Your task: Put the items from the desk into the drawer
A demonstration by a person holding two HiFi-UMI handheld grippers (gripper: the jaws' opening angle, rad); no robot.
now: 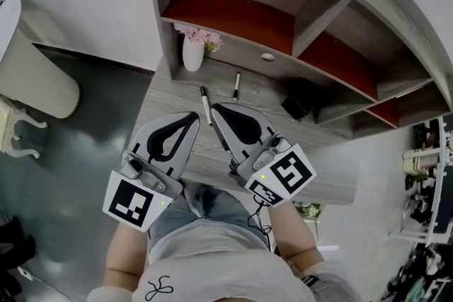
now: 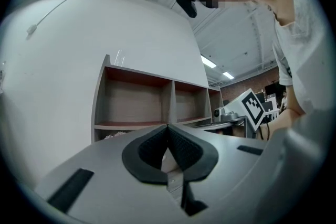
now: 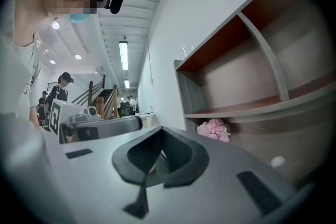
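Observation:
Two pens lie on the grey wooden desk (image 1: 170, 99): a black-and-white marker (image 1: 205, 107) just beyond my jaw tips, and a second pen (image 1: 236, 85) farther back. A black boxy object (image 1: 298, 105) sits at the right, under the shelves. My left gripper (image 1: 193, 116) and right gripper (image 1: 216, 108) hover side by side over the desk's near half, both shut with nothing held. The left gripper (image 2: 168, 126) and the right gripper (image 3: 161, 129) each show their pads meeting at the tip. No drawer is in view.
A white vase of pink flowers (image 1: 193, 49) stands at the desk's back left; the flowers (image 3: 213, 129) also show in the right gripper view. Open shelves with red boards (image 1: 233, 14) rise behind the desk. A pale chair (image 1: 32, 74) stands at the left on the floor.

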